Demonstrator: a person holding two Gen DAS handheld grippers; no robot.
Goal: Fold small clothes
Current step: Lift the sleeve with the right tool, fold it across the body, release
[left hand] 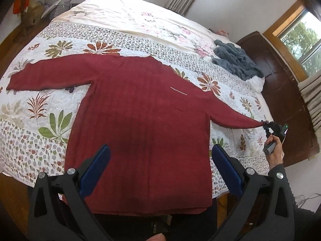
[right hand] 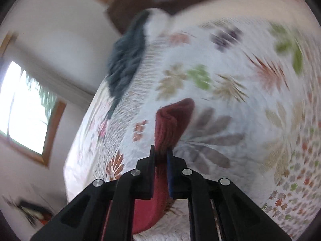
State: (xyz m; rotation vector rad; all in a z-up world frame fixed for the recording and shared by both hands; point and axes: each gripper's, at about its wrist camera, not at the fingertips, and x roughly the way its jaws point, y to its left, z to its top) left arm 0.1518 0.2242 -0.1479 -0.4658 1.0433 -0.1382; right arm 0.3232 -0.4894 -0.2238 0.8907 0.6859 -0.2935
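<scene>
One red sweater [left hand: 140, 124] spread flat, front down or back up not discernible, on one bed covered by a floral quilt [left hand: 40, 120]. Hem at the near edge of the bed, hanging just over it; neck toward the far side. Two sleeves: left sleeve [left hand: 50, 74] stretched straight out to the left and lying flat on the quilt; right sleeve [left hand: 236, 118] pulled out to the right, tapering to a cuff. One short pale line or label on the sweater's upper chest area.

Two tongs in all. Left tongs [left hand: 160, 154] spread wide, hovering above the lower body of the sweater, gripping nothing; two blue pads [left hand: 96, 168] visible on the inner faces. Right tongs [right hand: 161, 152] pressed together on the right sleeve's cuff [right hand: 170, 120], red knit squeezed between the two pads and bulging out beyond the tips. Seen from the left wrist view, the right tongs [left hand: 266, 125] at the bed's right edge, held by one hand [left hand: 276, 150] in a dark sleeve.

One crumpled grey-blue garment [left hand: 234, 60] lying far right on the bed, well apart from the sweater. One dark wooden cabinet [left hand: 280, 92] beside the bed on the right, one window [left hand: 301, 40] above it. Right wrist view heavily blurred; finer quilt detail there not readable.
</scene>
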